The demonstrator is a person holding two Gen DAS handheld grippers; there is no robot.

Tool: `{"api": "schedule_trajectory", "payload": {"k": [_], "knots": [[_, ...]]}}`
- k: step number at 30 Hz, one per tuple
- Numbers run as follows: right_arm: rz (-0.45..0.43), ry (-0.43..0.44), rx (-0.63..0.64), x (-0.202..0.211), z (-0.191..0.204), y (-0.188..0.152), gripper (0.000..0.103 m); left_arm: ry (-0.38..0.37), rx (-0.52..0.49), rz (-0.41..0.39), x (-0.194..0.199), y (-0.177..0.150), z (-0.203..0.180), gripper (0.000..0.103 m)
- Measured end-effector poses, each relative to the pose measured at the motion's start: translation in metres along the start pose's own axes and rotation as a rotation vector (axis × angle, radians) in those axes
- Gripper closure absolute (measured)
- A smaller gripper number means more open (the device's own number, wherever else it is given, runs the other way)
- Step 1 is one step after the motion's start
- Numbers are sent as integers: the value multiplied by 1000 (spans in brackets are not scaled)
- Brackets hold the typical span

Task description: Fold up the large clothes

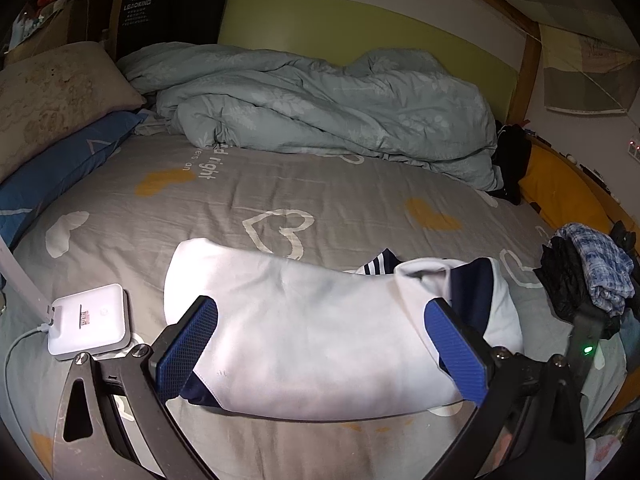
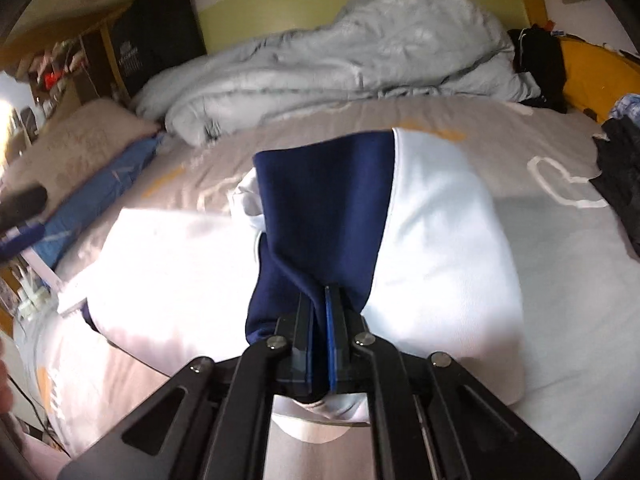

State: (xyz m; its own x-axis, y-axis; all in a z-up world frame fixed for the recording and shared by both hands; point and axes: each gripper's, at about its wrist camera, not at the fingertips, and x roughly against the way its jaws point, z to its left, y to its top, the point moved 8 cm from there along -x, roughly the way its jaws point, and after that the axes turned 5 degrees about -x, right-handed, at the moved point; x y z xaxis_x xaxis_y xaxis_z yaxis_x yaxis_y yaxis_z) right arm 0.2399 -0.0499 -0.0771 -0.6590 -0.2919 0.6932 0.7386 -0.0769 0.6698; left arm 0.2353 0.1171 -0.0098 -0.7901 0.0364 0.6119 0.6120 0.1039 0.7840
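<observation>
A white garment (image 1: 304,328) with navy panels and a striped cuff lies bunched on the grey heart-print bed sheet (image 1: 320,192). My left gripper (image 1: 320,306) hovers low over it, its blue pads (image 1: 188,344) spread wide on either side of the white cloth and not pressing it. In the right wrist view my right gripper (image 2: 332,294) is shut on a fold of the garment's navy panel (image 2: 324,200), which rises from the white cloth (image 2: 440,240) into the jaws. The left gripper's fingers (image 2: 20,236) show blurred at that view's left edge.
A crumpled pale-green duvet (image 1: 320,108) fills the far side of the bed. A beige pillow (image 1: 60,92) and a blue pillow (image 1: 60,168) lie at the left. A white box with a cable (image 1: 90,320) sits near the left gripper. A pile of dark and checked clothes (image 1: 588,276) lies at the right edge.
</observation>
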Motion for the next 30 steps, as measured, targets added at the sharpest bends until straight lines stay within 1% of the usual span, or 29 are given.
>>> {"api": "schedule_trajectory", "payload": {"k": [3,6,8,10,14,16,19,20,22,23,24,25,26,27,28,29,30], "knots": [[8,1,41,3,4,0,95,7,1,2,-1,0,2,0],[22,12,70,7,4,-4,95,-11,27,45,-7,0,10,0],[28,22,68,9,2,-6,95,12,69,47,-7,3,27,0],[32,23,62,10,2,-7,95,31,100,66,-9,3,43,0],[34,-13,94,9,6,-7,95,74,165,132,-22,-18,76,0],[36,-24,114,10,8,-8,95,49,222,187,-31,-37,88,1],[33,-34,127,13,9,-8,95,-23,320,245,-42,-56,99,1],[33,-32,123,14,8,-8,94,-30,339,253,-44,-60,102,1],[33,-32,113,16,7,-7,91,-19,347,277,-52,-68,108,1],[31,-29,108,17,7,-6,88,-26,351,297,-59,-74,108,1],[30,-27,107,18,7,-6,86,-50,362,323,-66,-81,106,2],[29,-24,108,20,8,-5,84,-91,386,354,-75,-89,103,4],[32,-20,113,20,8,-5,83,-122,410,377,-82,-95,100,9],[35,-16,116,20,9,-5,83,-140,439,398,-90,-103,99,11],[38,-15,115,19,8,-5,83,-131,457,386,-94,-106,101,11],[42,-11,114,18,8,-6,82,-120,460,344,-93,-104,101,11],[45,-8,111,17,8,-6,82,-110,448,321,-93,-102,98,11]]}}
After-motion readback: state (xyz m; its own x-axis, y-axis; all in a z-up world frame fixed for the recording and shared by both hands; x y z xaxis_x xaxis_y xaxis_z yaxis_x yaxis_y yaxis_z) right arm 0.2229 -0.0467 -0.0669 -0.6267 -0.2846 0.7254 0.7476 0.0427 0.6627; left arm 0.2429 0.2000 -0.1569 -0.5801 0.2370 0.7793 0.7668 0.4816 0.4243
